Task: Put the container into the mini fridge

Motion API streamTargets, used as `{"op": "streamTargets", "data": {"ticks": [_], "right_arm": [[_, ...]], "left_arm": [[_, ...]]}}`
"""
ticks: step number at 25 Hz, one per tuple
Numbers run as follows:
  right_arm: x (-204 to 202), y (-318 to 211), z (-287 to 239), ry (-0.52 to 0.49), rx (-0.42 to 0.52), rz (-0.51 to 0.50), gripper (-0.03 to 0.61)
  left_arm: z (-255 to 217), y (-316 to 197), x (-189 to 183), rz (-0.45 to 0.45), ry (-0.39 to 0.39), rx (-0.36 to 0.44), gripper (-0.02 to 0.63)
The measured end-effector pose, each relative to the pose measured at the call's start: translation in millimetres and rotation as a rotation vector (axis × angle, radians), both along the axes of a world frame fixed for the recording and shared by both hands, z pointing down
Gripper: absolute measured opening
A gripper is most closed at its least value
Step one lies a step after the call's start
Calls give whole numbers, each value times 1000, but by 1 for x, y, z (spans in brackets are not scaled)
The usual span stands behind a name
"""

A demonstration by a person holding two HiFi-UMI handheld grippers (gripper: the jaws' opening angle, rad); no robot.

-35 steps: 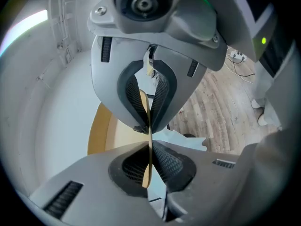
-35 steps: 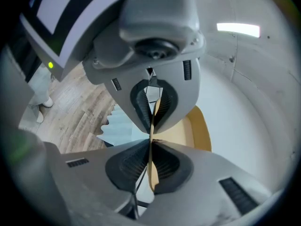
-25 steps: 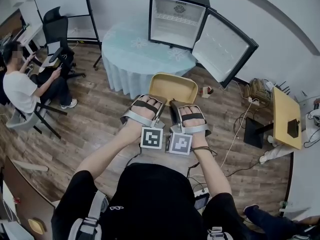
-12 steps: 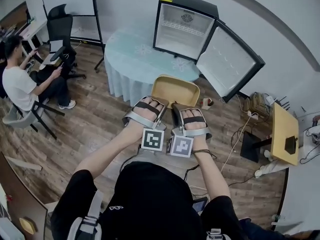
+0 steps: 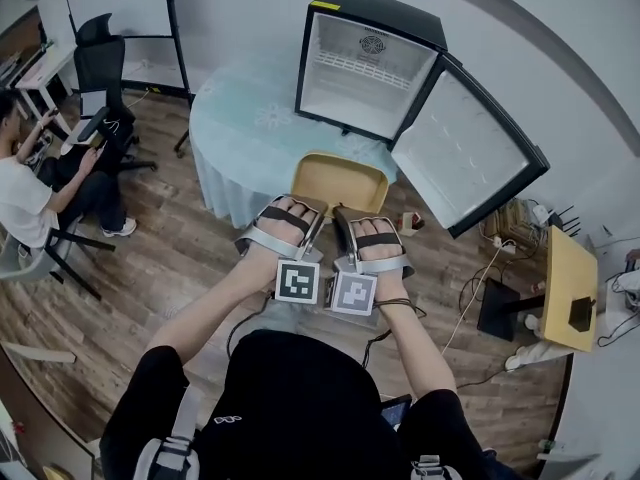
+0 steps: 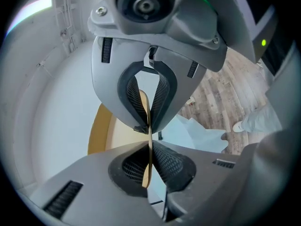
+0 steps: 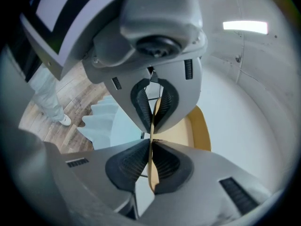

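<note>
Head view: the mini fridge (image 5: 365, 63) stands at the far side of a round tabletop (image 5: 240, 128) covered in pale blue cloth. Its door (image 5: 465, 158) is swung fully open to the right and overhangs the tabletop edge. The white inside of the mini fridge faces the person, and the cloth in front of the opening is bare. Wooden floor (image 5: 170, 258) runs around the tabletop on the near and left sides. A seated person (image 5: 30, 193) and an office chair (image 5: 100, 68) are well apart to the left. A small desk (image 5: 570, 273) and loose cables (image 5: 480, 268) sit on the right, beyond the open door. The container (image 5: 338, 183), a shallow tan tray, is held off the surface between the person and the mini fridge, and its far rim overlaps the near edge of the tabletop. The left hand-held gripper (image 5: 310, 206) and right hand-held gripper (image 5: 341, 211) sit side by side on the container's near rim, left of centre and right of centre. Left gripper view: the jaws are nearly together, and the thin tan wall runs edge-on between the ribbed pads (image 6: 160, 95), which press on both faces. The left hand-held gripper (image 6: 149, 126) holds the container (image 6: 101, 131), whose body extends away to the left of the jaws. Right gripper view: same condition, with the right hand-held gripper (image 7: 151, 135) pinched narrow on the container (image 7: 200, 126), whose tan body spreads to the right of the jaws.
</note>
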State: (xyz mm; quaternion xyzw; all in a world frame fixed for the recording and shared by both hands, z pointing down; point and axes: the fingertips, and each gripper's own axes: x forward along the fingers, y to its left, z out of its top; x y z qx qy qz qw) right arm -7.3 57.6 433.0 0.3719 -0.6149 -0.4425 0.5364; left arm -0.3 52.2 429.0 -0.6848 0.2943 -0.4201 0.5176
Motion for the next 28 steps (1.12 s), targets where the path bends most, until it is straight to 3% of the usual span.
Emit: {"op": "streamTargets", "data": {"ticks": [12, 19, 28], "right_arm": [[32, -165, 16, -45, -75, 61, 21], [50, -248, 25, -38, -121, 96, 21], [49, -319, 33, -10, -147, 101, 21]], "left_arm": [[21, -164, 31, 40, -44, -107, 25], [34, -245, 48, 51, -34, -160, 25], [34, -317, 49, 37, 19, -165, 28]]}}
